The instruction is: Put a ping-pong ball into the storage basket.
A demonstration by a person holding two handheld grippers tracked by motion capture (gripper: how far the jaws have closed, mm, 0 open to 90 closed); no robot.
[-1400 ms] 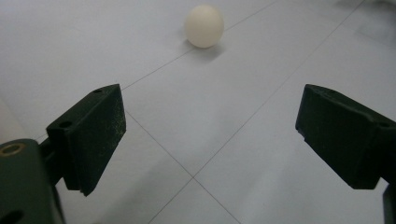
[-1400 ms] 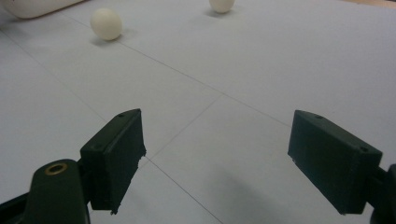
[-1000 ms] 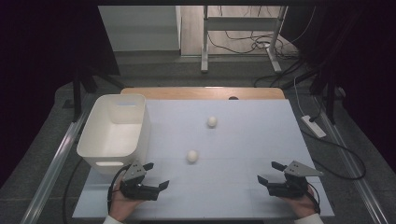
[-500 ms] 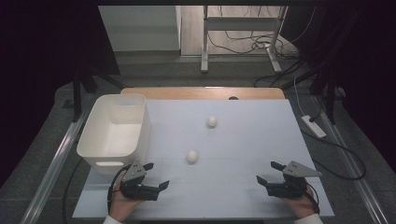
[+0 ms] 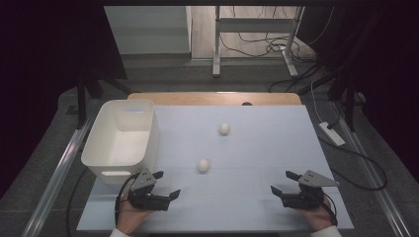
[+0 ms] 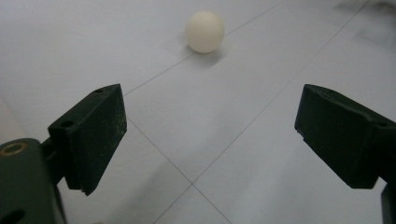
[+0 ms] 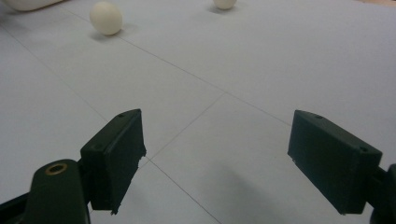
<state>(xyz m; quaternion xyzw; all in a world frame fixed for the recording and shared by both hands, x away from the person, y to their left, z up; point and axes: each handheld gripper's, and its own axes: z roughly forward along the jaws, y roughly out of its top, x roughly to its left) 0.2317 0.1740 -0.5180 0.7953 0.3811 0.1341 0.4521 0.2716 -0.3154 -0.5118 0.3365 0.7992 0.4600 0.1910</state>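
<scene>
Change: nothing has shifted over the last second; both tools rest as before, so pick-up has not begun.
Left hand-held gripper (image 5: 166, 184): jaws spread wide, empty, near the bin's front corner.
Right hand-held gripper (image 5: 283, 182): released, empty, far right of bin.
Near ball (image 5: 203, 165): right of bin (image 5: 109, 151), on tabletop (image 5: 257, 148).
Far ball (image 5: 224, 128): beyond it.
</scene>
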